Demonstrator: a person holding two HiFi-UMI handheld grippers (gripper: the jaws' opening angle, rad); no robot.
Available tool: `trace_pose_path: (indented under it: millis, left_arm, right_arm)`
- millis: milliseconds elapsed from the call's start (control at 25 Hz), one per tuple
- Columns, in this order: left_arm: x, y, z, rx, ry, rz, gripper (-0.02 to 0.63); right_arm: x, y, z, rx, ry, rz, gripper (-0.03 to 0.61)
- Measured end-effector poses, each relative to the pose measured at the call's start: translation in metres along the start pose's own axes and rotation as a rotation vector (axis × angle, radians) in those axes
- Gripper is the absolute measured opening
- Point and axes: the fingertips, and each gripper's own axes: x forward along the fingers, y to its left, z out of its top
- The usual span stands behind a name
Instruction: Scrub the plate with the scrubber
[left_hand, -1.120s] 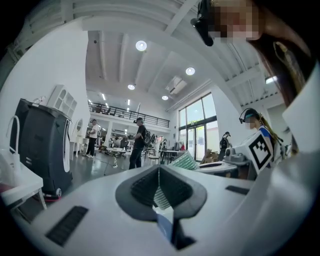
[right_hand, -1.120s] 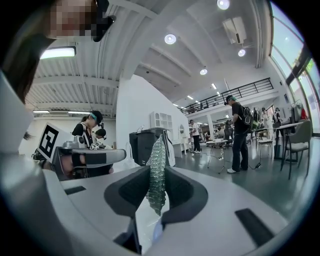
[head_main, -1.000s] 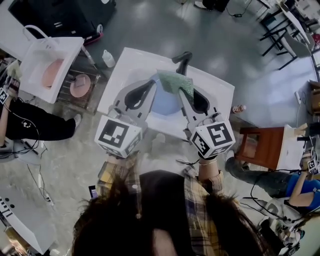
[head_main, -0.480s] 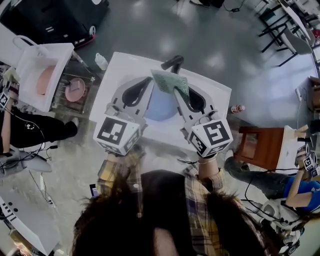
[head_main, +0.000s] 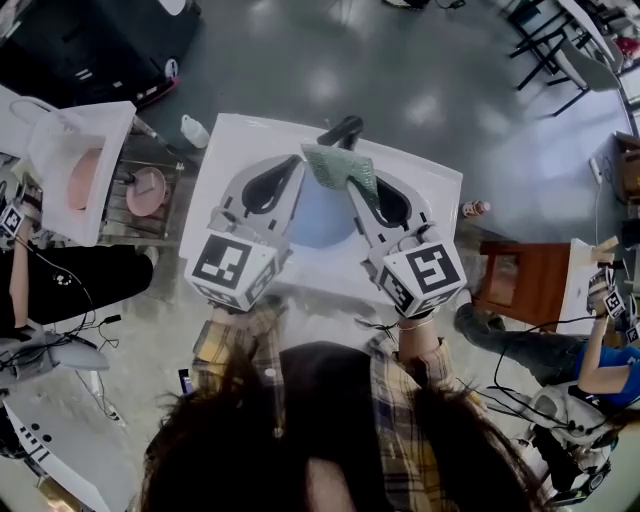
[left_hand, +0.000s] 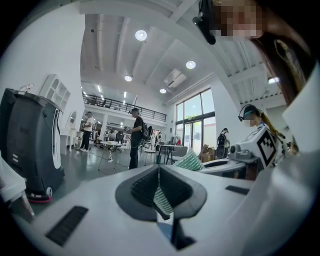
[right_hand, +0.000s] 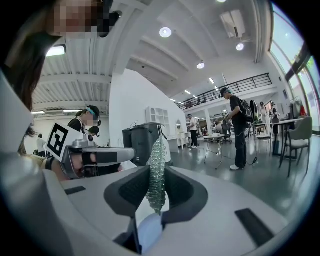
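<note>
Down over a white sink unit (head_main: 235, 145) with a black faucet (head_main: 340, 130) at its far edge, both grippers converge above a pale blue plate (head_main: 318, 218) that lies in the basin between them. The right gripper (head_main: 355, 190) has its jaws clamped on a green scrubber (head_main: 340, 165). In the right gripper view (right_hand: 157, 187) the knobbly green sheet (right_hand: 157, 165) stands upright and edge-on, pinched between the dark ribbed pads and rising above them, with the plate (right_hand: 147, 232) showing bluish white just below. The left gripper (head_main: 298, 165) reaches in from the other side, its tips at the plate's far left rim and just beside the scrubber. In the left gripper view (left_hand: 159, 190) the jaws are drawn together to a thin slit, and the plate's blue (left_hand: 165, 231) shows at the foot of that slit, so the claw seems closed on the rim. The scrubber (left_hand: 190, 160) appears beyond, to the right, tilted. From the head view the two marker cubes (head_main: 232, 268) (head_main: 425, 275) sit near the person's plaid sleeves. Well apart to the left stands a second white basin (head_main: 105, 130), and beside it a pink dish (head_main: 150, 190) rests on a rack.
</note>
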Motion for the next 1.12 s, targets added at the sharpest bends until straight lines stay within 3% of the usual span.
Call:
trace_pose_path:
  millis: [560, 1120]
  left_arm:
    - [0.009, 0.01, -0.049, -0.064, 0.089, -0.056, 0.018]
    - [0.017, 0.015, -0.138, -0.092, 0.23, -0.084, 0.018]
  right_arm:
    - [0.015, 0.0, -0.044, 0.037, 0.119, -0.049, 0.095]
    - [0.028, -0.006, -0.133, 0.141, 0.25, -0.085, 0.095]
